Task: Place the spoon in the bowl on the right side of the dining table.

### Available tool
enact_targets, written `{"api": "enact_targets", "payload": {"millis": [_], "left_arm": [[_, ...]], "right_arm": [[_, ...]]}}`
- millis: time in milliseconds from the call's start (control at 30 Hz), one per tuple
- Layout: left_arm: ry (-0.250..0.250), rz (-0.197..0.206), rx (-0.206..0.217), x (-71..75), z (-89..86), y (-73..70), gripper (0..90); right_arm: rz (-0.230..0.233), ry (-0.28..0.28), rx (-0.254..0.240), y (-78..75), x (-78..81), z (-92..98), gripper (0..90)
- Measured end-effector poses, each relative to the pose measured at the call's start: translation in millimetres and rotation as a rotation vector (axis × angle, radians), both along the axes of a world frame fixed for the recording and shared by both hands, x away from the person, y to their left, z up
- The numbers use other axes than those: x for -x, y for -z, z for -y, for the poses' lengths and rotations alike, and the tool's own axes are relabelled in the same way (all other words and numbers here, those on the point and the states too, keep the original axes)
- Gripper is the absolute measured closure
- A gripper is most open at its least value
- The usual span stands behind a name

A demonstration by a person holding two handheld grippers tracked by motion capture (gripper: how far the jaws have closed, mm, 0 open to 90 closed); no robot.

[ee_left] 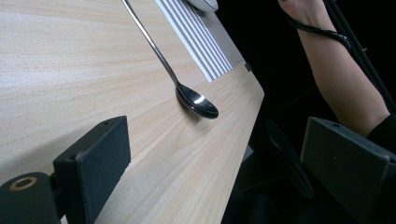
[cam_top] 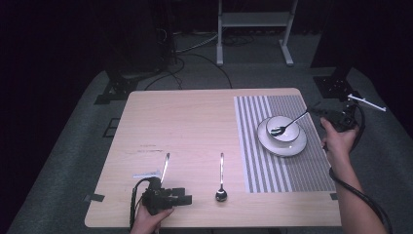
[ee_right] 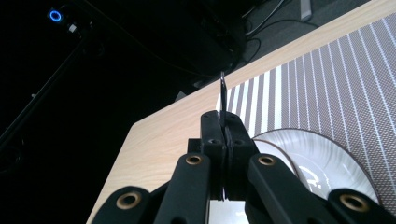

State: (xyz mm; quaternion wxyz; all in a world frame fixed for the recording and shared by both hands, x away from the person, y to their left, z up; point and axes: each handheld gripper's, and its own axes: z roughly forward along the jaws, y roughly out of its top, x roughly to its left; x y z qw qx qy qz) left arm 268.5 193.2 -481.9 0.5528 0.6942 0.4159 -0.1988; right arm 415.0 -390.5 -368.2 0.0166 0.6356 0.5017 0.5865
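Observation:
A white bowl sits on a white plate on the striped placemat. My right gripper is shut on the handle of a silver spoon, whose head rests inside the bowl. In the right gripper view the jaws pinch the thin handle above the plate. A second spoon lies on bare wood, head toward the front edge. My left gripper rests open near that edge, left of this spoon, with nothing between its jaws.
A thin silver utensil handle lies just beyond the left gripper, its lower end hidden. A small white label lies beside it. The table's front edge is close. The person's right forearm hangs off the table's right side.

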Motion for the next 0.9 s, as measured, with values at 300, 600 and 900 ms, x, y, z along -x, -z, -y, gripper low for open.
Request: {"api": "enact_targets", "payload": {"millis": [300,600,900], "left_arm": [[0.0,0.001,-0.002,0.1,-0.4,0.1,7.0],[0.001,0.001,-0.002,0.1,-0.3,0.3,7.0],[-0.002,-0.001,0.002,0.3,-0.1,-0.2,7.0]], "right_arm": [[-0.008,0.043,0.017,6.4,1.0,6.6,88.8],[-0.009,0.068,0.065,9.3,2.5,8.4,88.7],[-0.018,0.075,0.072,15.4,1.7,7.6,88.7]]}}
